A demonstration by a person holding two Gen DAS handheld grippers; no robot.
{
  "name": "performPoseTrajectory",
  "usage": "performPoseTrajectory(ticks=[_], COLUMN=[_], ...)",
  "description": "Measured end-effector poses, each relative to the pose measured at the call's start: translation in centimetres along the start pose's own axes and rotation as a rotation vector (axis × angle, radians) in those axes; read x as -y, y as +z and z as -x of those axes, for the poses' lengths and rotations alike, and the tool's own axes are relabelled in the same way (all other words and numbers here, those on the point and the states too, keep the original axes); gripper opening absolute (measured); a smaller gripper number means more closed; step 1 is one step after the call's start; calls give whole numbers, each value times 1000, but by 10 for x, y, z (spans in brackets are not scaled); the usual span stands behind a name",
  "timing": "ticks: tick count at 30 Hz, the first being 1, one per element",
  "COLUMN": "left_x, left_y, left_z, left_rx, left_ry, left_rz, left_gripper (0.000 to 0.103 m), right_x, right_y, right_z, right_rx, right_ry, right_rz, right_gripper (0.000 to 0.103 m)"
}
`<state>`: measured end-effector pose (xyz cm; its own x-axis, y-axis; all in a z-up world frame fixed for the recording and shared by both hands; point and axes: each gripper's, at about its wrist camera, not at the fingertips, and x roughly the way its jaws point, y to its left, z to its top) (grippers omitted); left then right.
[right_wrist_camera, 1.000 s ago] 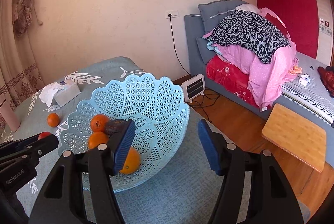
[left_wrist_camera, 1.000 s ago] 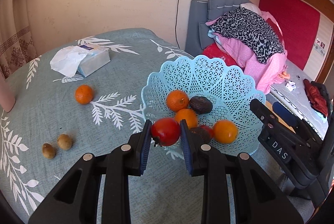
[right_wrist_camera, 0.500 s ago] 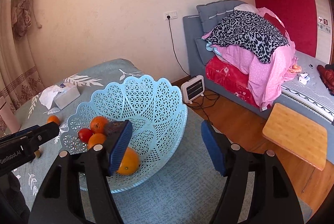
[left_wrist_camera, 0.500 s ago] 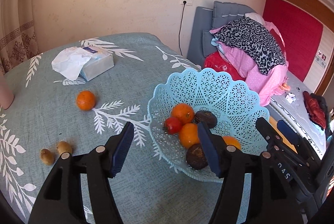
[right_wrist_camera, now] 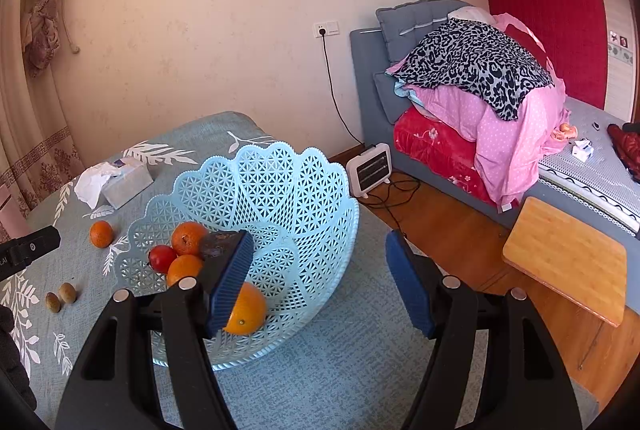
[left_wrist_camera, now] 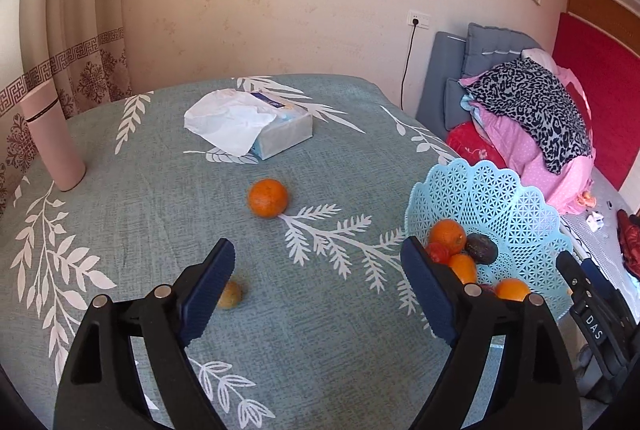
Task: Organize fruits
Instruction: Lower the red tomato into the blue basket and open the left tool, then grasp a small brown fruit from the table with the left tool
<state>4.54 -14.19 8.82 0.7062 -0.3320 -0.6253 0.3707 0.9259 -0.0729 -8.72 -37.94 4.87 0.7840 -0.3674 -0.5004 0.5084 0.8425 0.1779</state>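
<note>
The red fruit (right_wrist_camera: 162,258) that the left tongs (left_wrist_camera: 316,290) gripped a second ago now lies in the blue basket (right_wrist_camera: 280,189); those tongs have just been opening and stand wide, empty, over the surface (left_wrist_camera: 160,197). The right tongs (right_wrist_camera: 320,282) gape empty at the basket's rim. Farther off, one orange (left_wrist_camera: 267,197) remains outside, near the tissue box (left_wrist_camera: 256,125).

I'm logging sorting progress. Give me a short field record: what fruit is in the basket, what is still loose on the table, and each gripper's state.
basket: blue lattice basket at the table's edge
in basket: oranges, red fruit, dark fruit
loose on table: orange, two small brown fruits
left gripper: open, empty, jaws just opened
right gripper: open, one finger inside the basket, nothing gripped
other: tissue box, pink bottle
</note>
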Motion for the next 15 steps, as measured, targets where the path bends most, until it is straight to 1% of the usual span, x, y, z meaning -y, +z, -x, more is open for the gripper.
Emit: performPoseTrajectory(ticks=[9,11,15], left_x=[-49,-61,-77], left_y=[3,2,-3], left_z=[8,7,2], left_rx=[1,-10,-47], left_ry=[91,112,131], left_rz=[78,103,141], left_gripper=[84,84,84], right_x=[0,0,-1], right_y=[-1,-1,-1], right_z=[-2,-3,-3], right_rx=[-5,-5,-6], right_ry=[-1,-2,-4], right_rz=[-3,0,2], right_gripper=[70,70,70])
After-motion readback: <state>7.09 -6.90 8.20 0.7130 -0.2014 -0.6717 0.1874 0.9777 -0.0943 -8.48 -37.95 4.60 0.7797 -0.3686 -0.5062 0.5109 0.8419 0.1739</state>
